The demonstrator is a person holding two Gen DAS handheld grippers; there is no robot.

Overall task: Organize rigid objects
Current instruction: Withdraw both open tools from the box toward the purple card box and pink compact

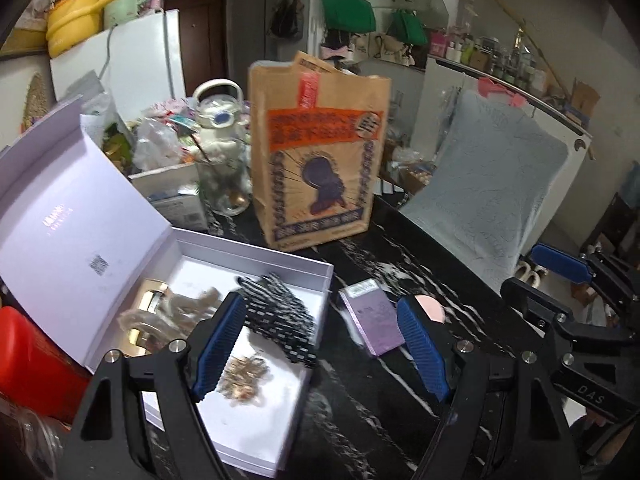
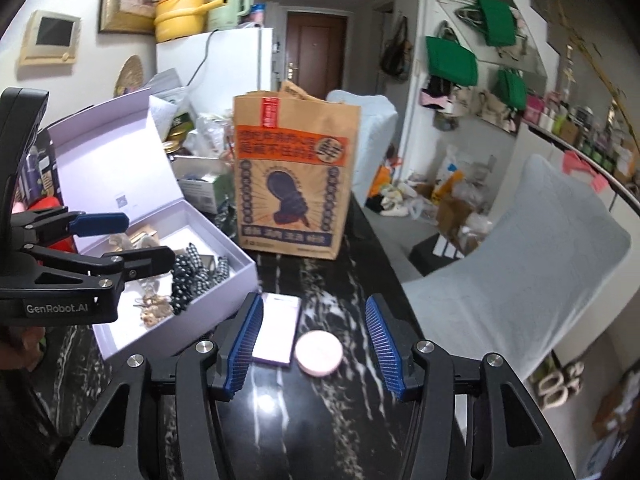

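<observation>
At the far left a red container [image 1: 24, 356] sits against the open white box [image 1: 256, 248], whose lid [image 1: 80, 208] stands tilted back; inside the box lie a gold-coloured piece [image 1: 150, 300], a black-and-white dotted scrunchie [image 1: 280, 312] and a small heap of golden trinkets [image 1: 244, 376], the scrunchie overlapping the box's right half; the left gripper [image 1: 320, 348] hangs over the box's right edge with its blue fingers [image 1: 218, 344] standing apart and nothing between them, one finger above the box floor, the other above the dark marbled table [image 1: 360, 420]; seen from the right wrist, this same gripper [image 2: 120, 240] juts in from the left over the box [image 2: 224, 280]; just right of the box a flat lilac card case [image 1: 370, 316] lies on the table, and close beside it, touching or nearly so, a round pink compact [image 2: 319, 353], which the left wrist view shows only as a pink sliver behind a finger; both lie just ahead of the right gripper [image 2: 316, 348], whose blue fingers [image 2: 382, 344] are parted at a moderate width and grip nothing, the case [image 2: 276, 330] near the left finger and the compact between the two but beyond the tips; behind them a brown paper bag [image 2: 294, 176] with an orange band stands upright, left of it a clear glass kettle [image 1: 222, 148] amid clutter; further right a pale blue cushioned chair [image 2: 528, 256] stands beside the table's edge
</observation>
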